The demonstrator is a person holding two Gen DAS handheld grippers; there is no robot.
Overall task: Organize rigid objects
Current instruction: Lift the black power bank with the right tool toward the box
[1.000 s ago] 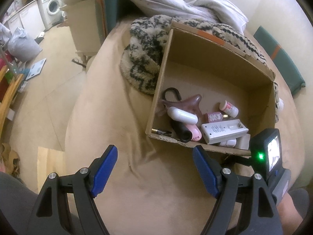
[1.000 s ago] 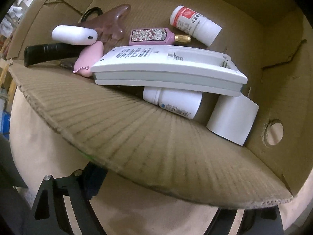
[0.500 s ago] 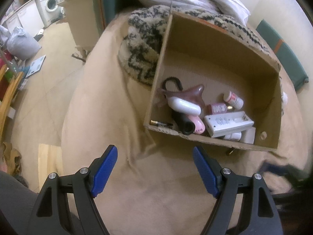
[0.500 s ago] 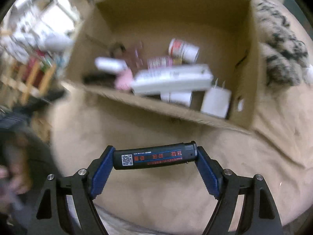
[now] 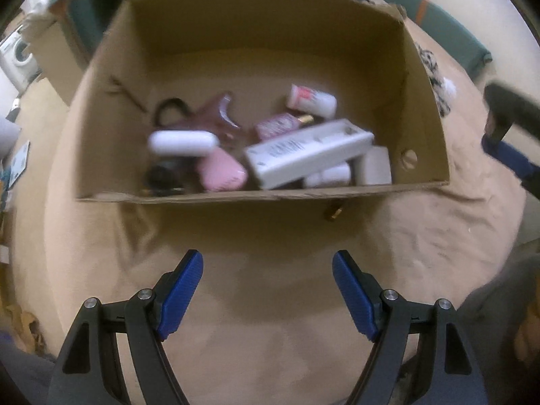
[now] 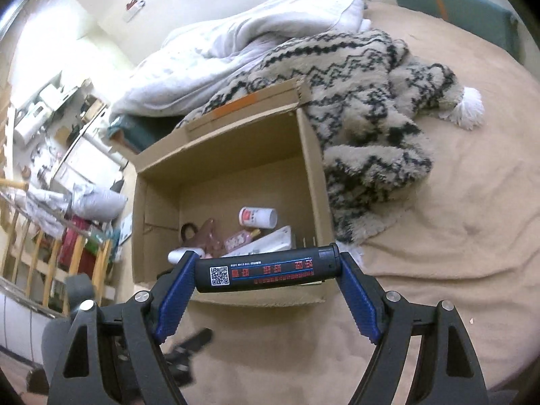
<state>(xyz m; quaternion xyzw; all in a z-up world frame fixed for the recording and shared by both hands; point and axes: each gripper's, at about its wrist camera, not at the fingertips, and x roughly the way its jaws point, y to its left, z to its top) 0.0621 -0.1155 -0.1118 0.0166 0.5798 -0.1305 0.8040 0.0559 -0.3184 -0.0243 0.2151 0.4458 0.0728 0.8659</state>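
Black and cylindrical, the plastic lighter-like tube with a QR label [image 6: 266, 270] sits crosswise between the blue pads of the right gripper [image 6: 266, 271], clamped end to end, held above the near wall of the open brown cardboard box [image 6: 222, 155] on the tan bedcover [image 6: 455, 236]; the risk is plain: a grip by the two ends alone leaves the tube free to pivot or squirt out if the pads slacken early, dropping it on the bedcover short of the box; the left gripper [image 5: 268, 290] hangs empty with jaws wide apart just before the box [image 5: 270, 195]; inside, the long white rectangular device [image 5: 303, 155] lies tilted on smaller bottles, so a dropped tube could knock it or bounce; a small brass-coloured piece [image 5: 332, 214] lies outside the near wall and may be missed.
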